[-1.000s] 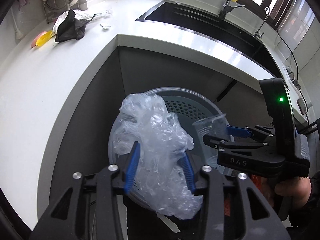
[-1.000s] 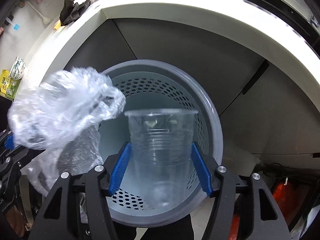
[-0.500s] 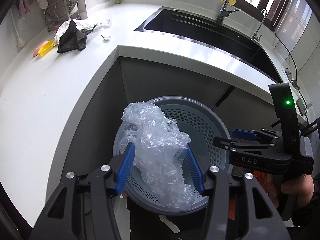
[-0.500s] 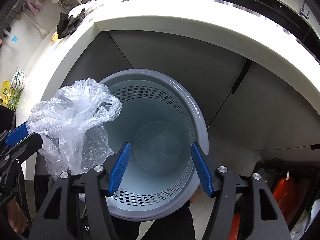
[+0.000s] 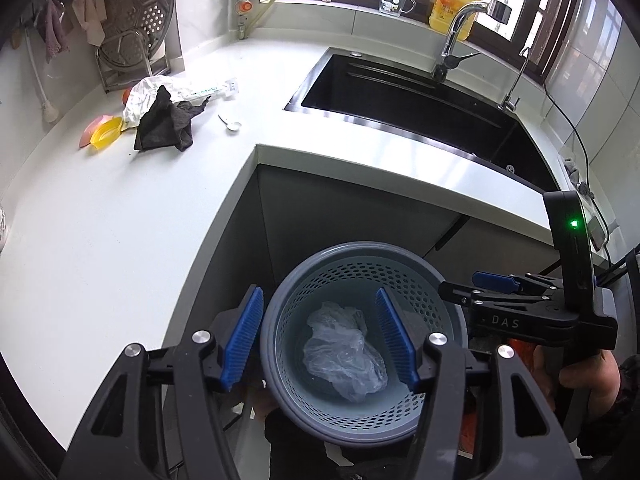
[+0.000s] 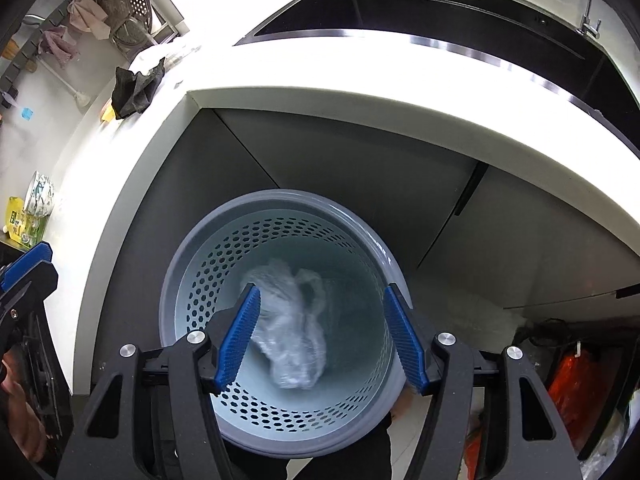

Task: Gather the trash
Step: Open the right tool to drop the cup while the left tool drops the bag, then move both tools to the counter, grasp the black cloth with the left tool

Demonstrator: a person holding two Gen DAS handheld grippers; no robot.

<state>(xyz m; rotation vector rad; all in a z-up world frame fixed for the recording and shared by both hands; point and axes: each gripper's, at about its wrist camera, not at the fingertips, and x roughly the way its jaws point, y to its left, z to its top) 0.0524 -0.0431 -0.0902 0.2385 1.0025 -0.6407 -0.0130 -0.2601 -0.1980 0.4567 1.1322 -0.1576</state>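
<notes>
In the left wrist view, the left gripper (image 5: 320, 336) is seen above the grey perforated bin (image 5: 436, 284), its jaws opening with nothing between them; the crumpled plastic bag (image 5: 344, 354) is seen lying inside the bin. In the right wrist view, the right gripper (image 6: 320, 338) is held apart and empty over the same bin (image 6: 188, 272), where the bag (image 6: 292, 332) appears blurred.

- The crumpled plastic bag (image 6: 292, 332) in the bin (image 6: 200, 264) is motion-blurred in the right wrist view.
- Lower right, a hand (image 5: 588, 376) is cut off by the frame's edge.
- The bin's base is hidden.
</notes>
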